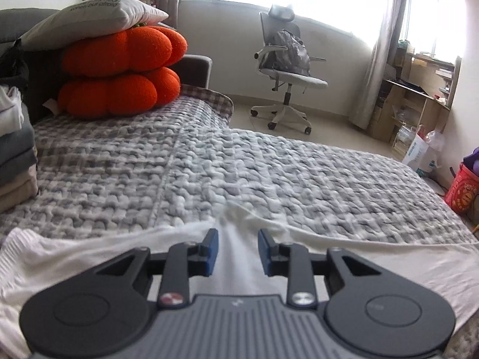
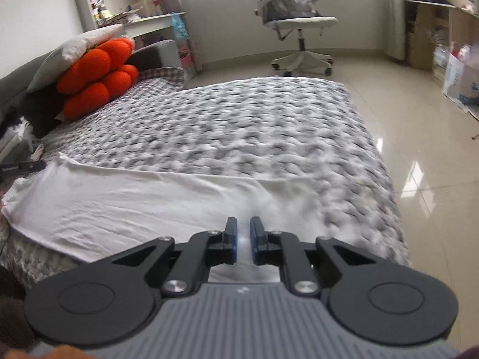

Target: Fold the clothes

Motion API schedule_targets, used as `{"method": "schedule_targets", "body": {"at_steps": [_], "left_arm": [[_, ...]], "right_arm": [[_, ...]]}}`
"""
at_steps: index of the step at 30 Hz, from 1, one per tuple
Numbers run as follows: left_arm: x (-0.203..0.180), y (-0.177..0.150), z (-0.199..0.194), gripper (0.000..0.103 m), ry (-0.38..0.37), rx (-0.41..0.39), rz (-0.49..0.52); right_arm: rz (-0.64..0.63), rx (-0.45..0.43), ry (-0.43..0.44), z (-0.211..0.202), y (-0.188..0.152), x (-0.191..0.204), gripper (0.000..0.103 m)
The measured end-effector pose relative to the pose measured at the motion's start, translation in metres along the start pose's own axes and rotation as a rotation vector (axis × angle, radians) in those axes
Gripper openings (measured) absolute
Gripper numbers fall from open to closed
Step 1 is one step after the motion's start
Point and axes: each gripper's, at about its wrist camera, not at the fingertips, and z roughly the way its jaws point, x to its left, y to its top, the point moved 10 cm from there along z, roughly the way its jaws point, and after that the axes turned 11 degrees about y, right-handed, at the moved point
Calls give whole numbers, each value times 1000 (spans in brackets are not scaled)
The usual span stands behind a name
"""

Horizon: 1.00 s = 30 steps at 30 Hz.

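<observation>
A white garment (image 2: 119, 203) lies spread flat along the near edge of the bed, its far hem running straight across the grey-and-white checked blanket (image 2: 239, 125). My right gripper (image 2: 244, 233) sits at the garment's right end, its blue pads nearly together with white cloth pinched between them. In the left wrist view the same white garment (image 1: 89, 254) stretches left and right beneath my left gripper (image 1: 238, 245). That gripper's jaws stand well apart over the cloth, which rises in a small peak just ahead of the fingers.
Two orange pumpkin cushions (image 1: 119, 68) under a white pillow (image 1: 92, 21) sit at the bed's head. A stack of folded clothes (image 1: 15, 155) rests at the left. A white office chair (image 1: 287, 68) stands on the tiled floor beyond; shelves and bags (image 1: 419, 146) line the right wall.
</observation>
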Motion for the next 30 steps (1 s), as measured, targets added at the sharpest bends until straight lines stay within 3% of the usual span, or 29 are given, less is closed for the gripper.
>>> {"method": "schedule_targets", "body": {"at_steps": [5,15,21,30], "left_arm": [[-27,-2,-18,30,-12,15,53],[-90,-13,-33,31,-94,57,122],[-109,-20,-34,31,-108,75,152],[-142,-30,-39,33,-109,144,192]], "right_arm": [[31,-21,-61,-18,-1,-19,16],[13,-26,-33,-4,1,-18,14],[110,-97,-60,-15,19,-39,17],[92,-78,-44,2,20,-34,14]]}}
